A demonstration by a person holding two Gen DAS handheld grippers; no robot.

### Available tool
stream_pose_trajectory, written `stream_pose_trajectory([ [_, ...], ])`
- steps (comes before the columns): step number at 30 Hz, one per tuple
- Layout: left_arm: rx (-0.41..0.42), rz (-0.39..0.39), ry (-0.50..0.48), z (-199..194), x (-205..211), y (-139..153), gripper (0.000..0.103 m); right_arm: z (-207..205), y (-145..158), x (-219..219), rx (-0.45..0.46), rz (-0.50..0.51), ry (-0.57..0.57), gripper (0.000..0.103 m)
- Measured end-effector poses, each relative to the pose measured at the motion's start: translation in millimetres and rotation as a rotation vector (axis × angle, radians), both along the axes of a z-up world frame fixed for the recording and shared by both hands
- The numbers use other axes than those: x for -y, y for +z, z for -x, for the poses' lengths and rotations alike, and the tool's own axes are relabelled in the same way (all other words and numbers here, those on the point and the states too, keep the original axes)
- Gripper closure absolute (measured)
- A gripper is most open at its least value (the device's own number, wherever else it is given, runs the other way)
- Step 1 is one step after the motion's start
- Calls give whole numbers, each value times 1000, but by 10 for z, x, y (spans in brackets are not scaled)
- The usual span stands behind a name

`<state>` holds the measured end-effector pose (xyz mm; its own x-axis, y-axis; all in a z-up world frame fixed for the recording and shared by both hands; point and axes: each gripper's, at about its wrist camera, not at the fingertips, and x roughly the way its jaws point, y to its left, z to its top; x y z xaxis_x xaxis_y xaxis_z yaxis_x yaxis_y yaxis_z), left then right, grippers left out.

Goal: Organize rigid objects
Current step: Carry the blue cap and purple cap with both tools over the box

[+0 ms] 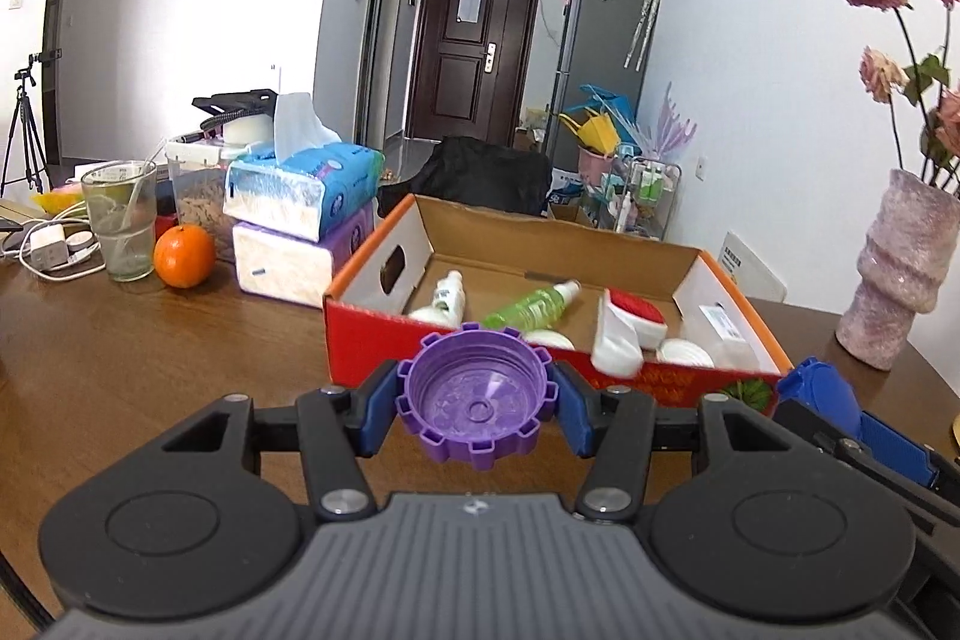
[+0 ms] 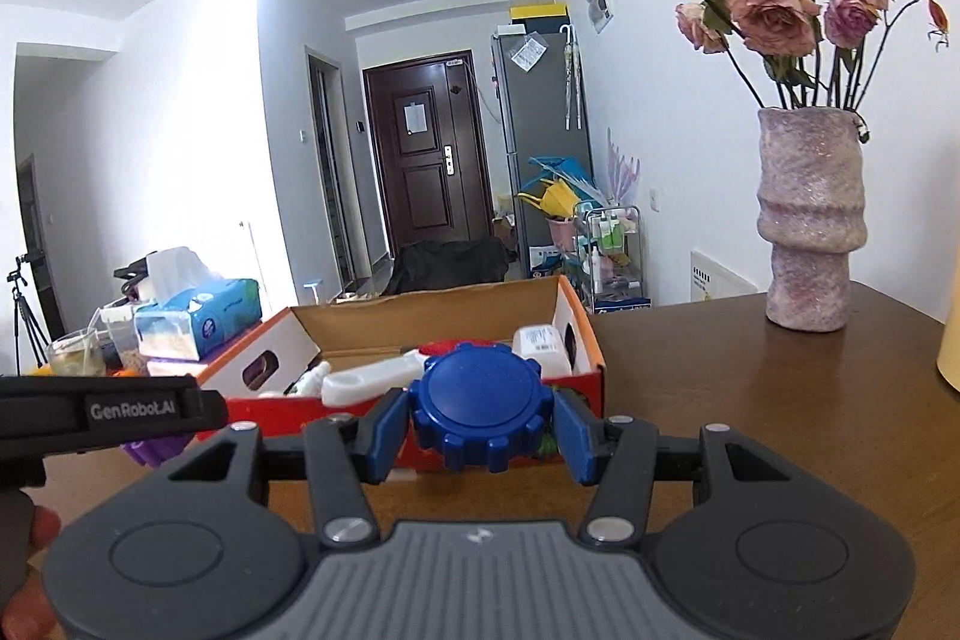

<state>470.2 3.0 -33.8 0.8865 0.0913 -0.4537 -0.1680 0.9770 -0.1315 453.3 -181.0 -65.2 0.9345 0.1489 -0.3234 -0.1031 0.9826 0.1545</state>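
My left gripper (image 1: 474, 400) is shut on a purple notched cap (image 1: 474, 394), hollow side up, held above the wooden table in front of the red cardboard box (image 1: 372, 340). My right gripper (image 2: 482, 418) is shut on a blue notched cap (image 2: 482, 403), closed side up, also just before the box (image 2: 591, 346). The blue cap and right gripper show at the right of the left wrist view (image 1: 822, 394). The box holds a white bottle (image 1: 447, 295), a green bottle (image 1: 534, 307), a red-and-white item (image 1: 630, 325) and round white lids.
Left of the box stand stacked tissue packs (image 1: 300, 214), an orange (image 1: 184, 256), a glass (image 1: 123, 220) and chargers with cables. A pink vase (image 2: 810, 220) with dried roses stands on the table to the right. The left gripper's body crosses the right wrist view (image 2: 108, 409).
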Motion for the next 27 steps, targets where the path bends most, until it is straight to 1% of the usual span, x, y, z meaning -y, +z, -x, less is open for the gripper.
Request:
stream_pose_trajectory([
  [14, -2, -11, 16, -489, -75, -36, 48, -553, 17, -129, 20, -12, 26, 51],
  [27, 0, -29, 19, -1003, -123, -62, 48, -1017, 23, -200, 42, 26, 39, 51],
])
